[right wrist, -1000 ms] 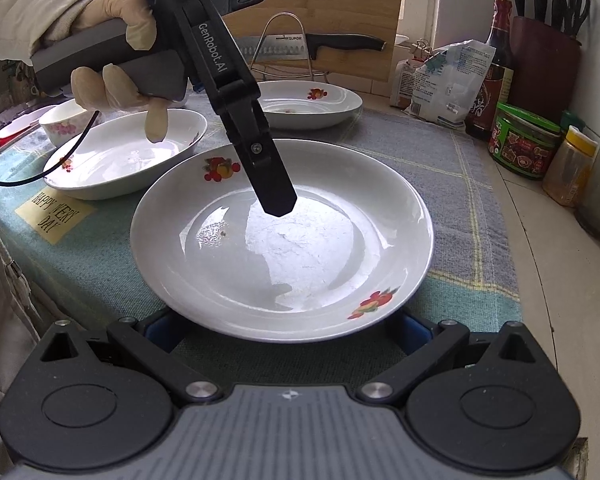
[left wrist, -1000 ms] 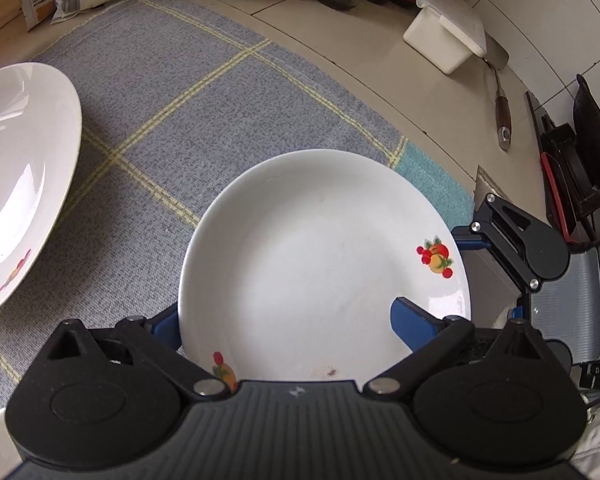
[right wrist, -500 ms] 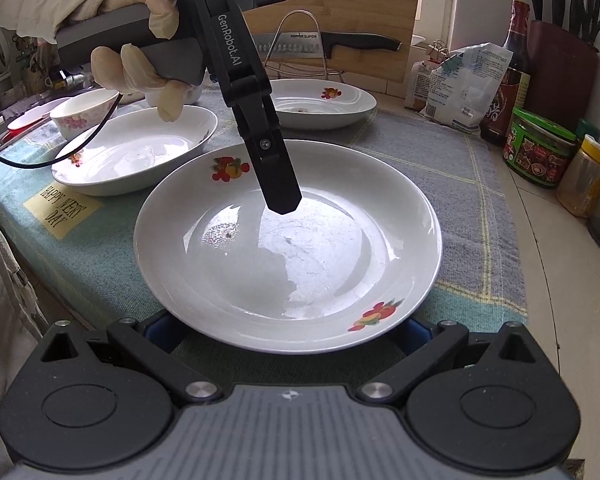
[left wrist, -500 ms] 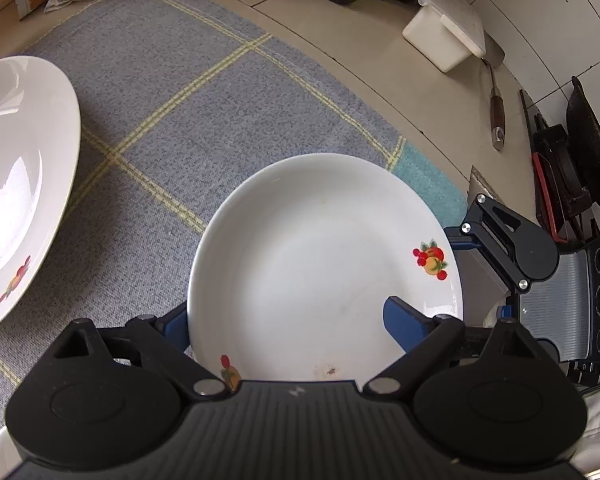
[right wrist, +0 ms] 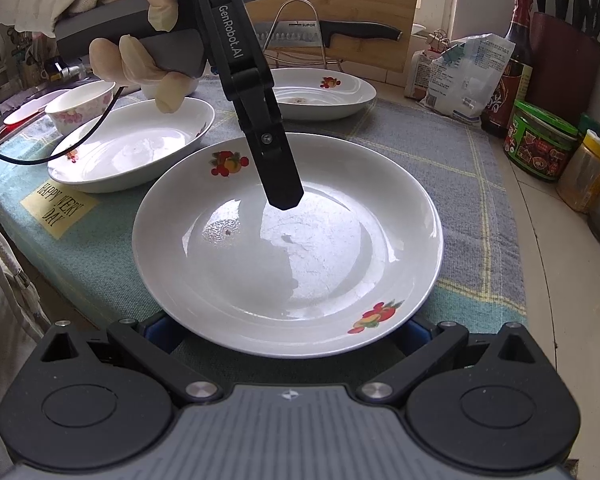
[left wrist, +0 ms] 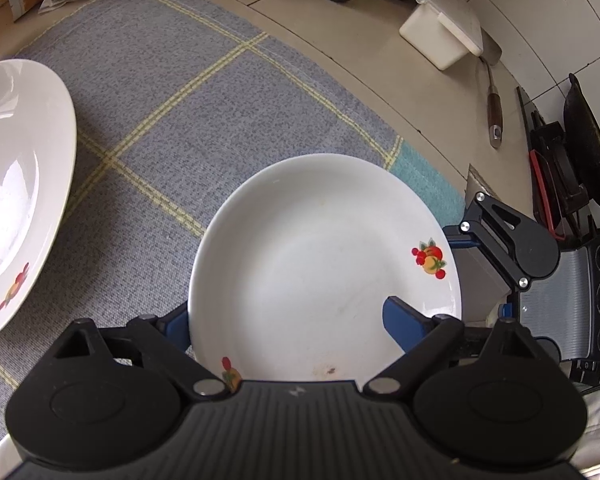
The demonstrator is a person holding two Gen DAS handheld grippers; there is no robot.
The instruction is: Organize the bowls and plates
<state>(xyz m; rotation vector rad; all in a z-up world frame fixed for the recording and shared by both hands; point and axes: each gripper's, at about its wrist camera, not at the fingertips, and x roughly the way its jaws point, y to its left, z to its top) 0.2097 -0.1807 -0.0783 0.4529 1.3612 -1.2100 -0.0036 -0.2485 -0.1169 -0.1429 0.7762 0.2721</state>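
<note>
I have both tools at the near plate [right wrist: 288, 248], which lies flat on the checked cloth [left wrist: 172, 92] in the middle of the right wrist view. My left tool [left wrist: 286, 322] straddles its rim: one blue finger [left wrist: 404, 322] sits over the inside of the dish, the other [left wrist: 178, 320] is outside and below the edge. Its fingers have just been closing in, but they are apart and I see no pinch on the rim yet. My right tool [right wrist: 288, 330] has its blue tips tucked under the lower edge of the same plate; whether they press on anything I cannot tell.

Two more plates lie at the upper left and upper centre of the right wrist view, the left one [right wrist: 132, 148] just beside mine, with a small flowered bowl [right wrist: 80, 106] behind it.

What worries me: glazed china is slick, so a shallow bite on the rim could let it slide out as I lift. If I tilt it or swing left, it may knock the neighbouring plate. The cloth could also drag with it.
</note>
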